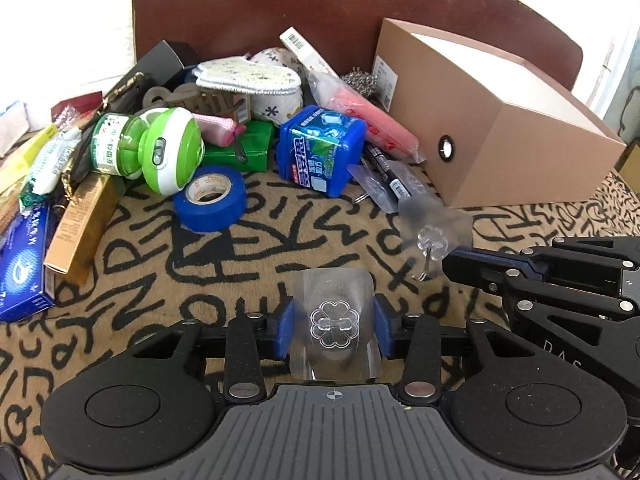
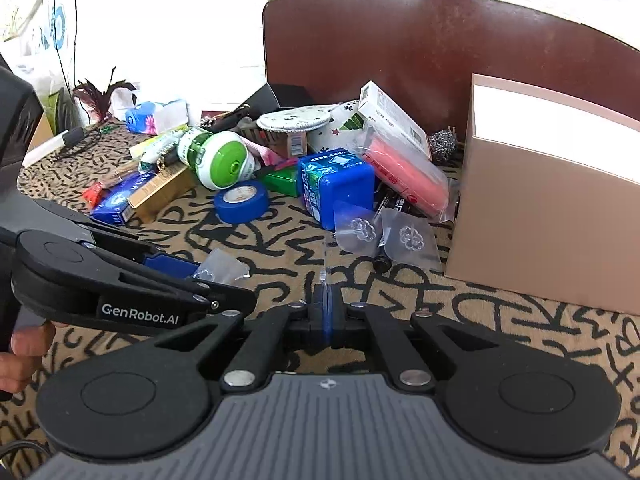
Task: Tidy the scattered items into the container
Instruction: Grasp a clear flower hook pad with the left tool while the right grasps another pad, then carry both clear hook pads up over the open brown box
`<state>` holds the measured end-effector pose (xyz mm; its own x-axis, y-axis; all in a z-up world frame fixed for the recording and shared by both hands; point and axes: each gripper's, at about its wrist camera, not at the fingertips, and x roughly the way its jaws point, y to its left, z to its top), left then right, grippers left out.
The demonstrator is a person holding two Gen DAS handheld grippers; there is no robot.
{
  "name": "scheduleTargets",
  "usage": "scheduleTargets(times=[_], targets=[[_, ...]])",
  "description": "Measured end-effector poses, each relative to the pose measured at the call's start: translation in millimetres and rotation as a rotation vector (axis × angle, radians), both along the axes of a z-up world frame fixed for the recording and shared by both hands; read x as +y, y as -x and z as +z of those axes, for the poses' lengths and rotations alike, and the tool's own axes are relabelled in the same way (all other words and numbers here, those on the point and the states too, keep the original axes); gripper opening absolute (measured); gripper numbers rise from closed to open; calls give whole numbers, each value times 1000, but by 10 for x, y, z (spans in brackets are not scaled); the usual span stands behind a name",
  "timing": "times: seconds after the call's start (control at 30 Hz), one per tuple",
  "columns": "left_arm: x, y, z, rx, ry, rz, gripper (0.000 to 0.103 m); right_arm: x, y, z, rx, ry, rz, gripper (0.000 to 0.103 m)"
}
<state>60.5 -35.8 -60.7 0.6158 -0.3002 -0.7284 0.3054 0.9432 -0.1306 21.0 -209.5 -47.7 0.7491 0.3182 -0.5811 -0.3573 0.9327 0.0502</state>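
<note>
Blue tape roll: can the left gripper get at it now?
Probably not yet: the cloth between the left gripper and the blue tape roll lies bare, but its jaws pinch a clear hook sheet.

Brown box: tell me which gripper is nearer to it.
Right. The right gripper sits just before the brown box; the left gripper is farther left, beyond the right one.

Clear clover hook sheet (image 1: 335,320) upright, bowed; second (image 1: 434,222) edge-gripped, apparently; tan box (image 1: 520,152) right.

"GenRobot.AI" on left gripper (image 2: 224,276)
</note>
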Motion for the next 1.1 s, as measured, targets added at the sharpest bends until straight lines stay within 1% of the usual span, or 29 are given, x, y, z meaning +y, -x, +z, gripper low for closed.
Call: scheduleTargets(times=[0.2,0.37,0.43,0.5,0.57,0.63,0.67,0.7,0.77,0.8,0.87,0.97,1.1], targets=[[-25,137,160,-28,7,-20,40,-71,148,100,-12,-46,3,0],[-141,199,396,-77,5,-57,41,-154,241,254,-52,-63,-3,0],[-210,221,489,-108,-1,-74,41,-194,244,305,-68,-65,-10,0],[-262,237,547,-135,-10,-85,41,-217,240,305,-74,-58,-16,1],[-288,240,544,-139,-21,-86,41,-206,225,244,-58,-49,-10,2],[-273,237,483,-127,-45,-70,41,-181,239,173,-45,-51,-8,6],[-240,227,449,-115,-48,-56,41,-161,236,140,-29,-47,6,21],[-189,212,419,-97,-40,-42,41,-135,233,104,-11,-40,23,40],[-70,192,377,-74,-25,-15,41,-56,244,34,3,-7,58,58],[-13,190,365,-73,-25,-3,41,-19,247,9,4,3,69,64],[97,192,352,-71,-21,19,42,53,236,-33,20,1,86,71],[217,191,331,-59,-9,40,43,181,200,-85,32,9,108,71],[292,194,297,-48,-3,50,44,377,139,-182,35,57,136,72]])
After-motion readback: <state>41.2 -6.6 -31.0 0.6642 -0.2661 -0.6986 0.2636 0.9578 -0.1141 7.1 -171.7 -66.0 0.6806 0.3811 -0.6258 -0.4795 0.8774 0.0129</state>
